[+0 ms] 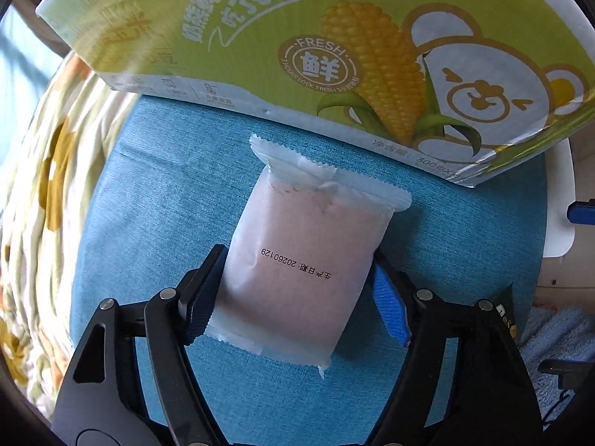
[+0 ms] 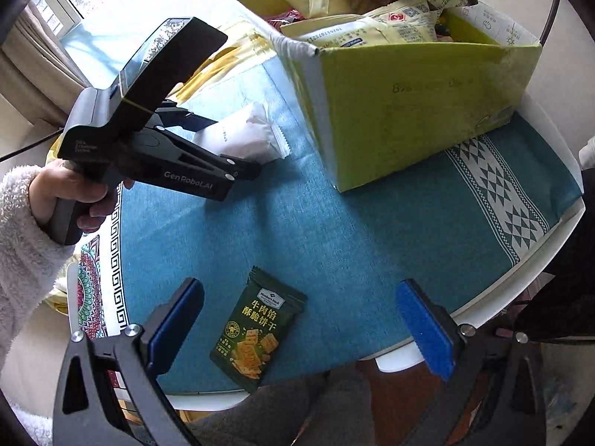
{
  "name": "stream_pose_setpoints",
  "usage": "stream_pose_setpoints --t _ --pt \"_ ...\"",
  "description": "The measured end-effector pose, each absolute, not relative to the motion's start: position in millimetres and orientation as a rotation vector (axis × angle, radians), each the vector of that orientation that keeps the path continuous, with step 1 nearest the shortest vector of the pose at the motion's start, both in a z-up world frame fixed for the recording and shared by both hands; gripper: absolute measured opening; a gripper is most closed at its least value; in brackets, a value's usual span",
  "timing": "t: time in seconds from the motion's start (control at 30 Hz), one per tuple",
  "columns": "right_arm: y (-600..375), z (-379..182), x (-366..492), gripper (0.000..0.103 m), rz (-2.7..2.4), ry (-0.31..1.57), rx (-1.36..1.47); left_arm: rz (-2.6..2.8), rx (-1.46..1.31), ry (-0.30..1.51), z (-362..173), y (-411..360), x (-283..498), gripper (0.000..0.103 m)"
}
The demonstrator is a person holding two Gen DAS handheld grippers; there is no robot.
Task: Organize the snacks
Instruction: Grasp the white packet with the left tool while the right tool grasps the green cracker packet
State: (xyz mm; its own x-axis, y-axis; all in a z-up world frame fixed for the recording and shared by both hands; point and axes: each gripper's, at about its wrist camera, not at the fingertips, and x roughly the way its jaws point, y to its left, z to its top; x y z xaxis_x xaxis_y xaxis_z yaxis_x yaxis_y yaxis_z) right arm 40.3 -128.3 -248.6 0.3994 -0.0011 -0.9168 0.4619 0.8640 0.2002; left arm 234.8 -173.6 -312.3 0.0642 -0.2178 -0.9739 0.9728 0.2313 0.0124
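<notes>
- Two claws are in view, each held by a person above a round surface (image 2: 372, 230) covered with a blue cloth.
- In the left wrist view, the left claw (image 1: 297, 293) points steeply down at a white snack packet (image 1: 301, 260) that lies flat on the blue cloth.
- Its jaws stand on both sides of the packet's lower half. The left pad touches the packet's edge; on the right side, the blue pad is just beside the edge, and I cannot tell if it presses.
- The right wrist view shows the same left claw from the side: a hand (image 2: 70, 193) in a fluffy white sleeve (image 2: 18, 245) grips the handle, and the claw is tilted down toward the white packet near the box.
- A green and yellow cardboard box (image 2: 420, 111) with a corn picture stands on the surface just beyond the white packet. Open at the top, it is full of other snack packets.
- The right claw (image 2: 301, 327) has its jaws wide apart and holds nothing. It points down at the near part of the surface.
- One dark green biscuit packet (image 2: 256, 330) lies flat on the blue cloth between the two blue pads of the right claw, but no pad touches it.
- This green packet is near the edge of the surface, well apart from the box.
</notes>
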Motion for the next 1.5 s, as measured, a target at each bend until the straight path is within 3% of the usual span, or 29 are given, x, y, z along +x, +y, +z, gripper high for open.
stream_pose_setpoints --t 0.47,0.63,0.77,0.87,1.1,1.4,1.5 --pt "-84.9 -277.1 41.9 0.102 -0.253 1.225 0.390 -0.941 0.763 1.213 -314.7 -103.6 231.2 0.068" --pt "-71.4 -288.4 41.7 0.088 -0.227 1.254 0.370 -0.848 0.690 1.261 -316.4 -75.1 226.3 0.067" --pt "-61.1 -295.9 40.2 0.085 -0.220 1.260 0.346 -0.780 0.625 1.305 -319.1 -54.4 224.2 0.067" --pt "-54.0 -297.8 41.8 0.073 -0.219 1.244 0.317 -0.710 0.547 1.339 -317.3 -35.0 217.6 0.067" --pt "-40.6 -297.0 52.4 0.062 -0.201 1.204 0.208 -0.555 0.392 1.413 -322.6 1.8 217.2 0.067" --pt "-33.1 -299.5 45.3 0.057 -0.230 1.204 0.175 -0.534 0.394 1.371 -321.4 0.9 195.0 0.067" --pt "-31.8 -299.7 48.9 0.056 -0.238 1.200 0.162 -0.535 0.383 1.359 -313.1 0.3 182.8 0.062"
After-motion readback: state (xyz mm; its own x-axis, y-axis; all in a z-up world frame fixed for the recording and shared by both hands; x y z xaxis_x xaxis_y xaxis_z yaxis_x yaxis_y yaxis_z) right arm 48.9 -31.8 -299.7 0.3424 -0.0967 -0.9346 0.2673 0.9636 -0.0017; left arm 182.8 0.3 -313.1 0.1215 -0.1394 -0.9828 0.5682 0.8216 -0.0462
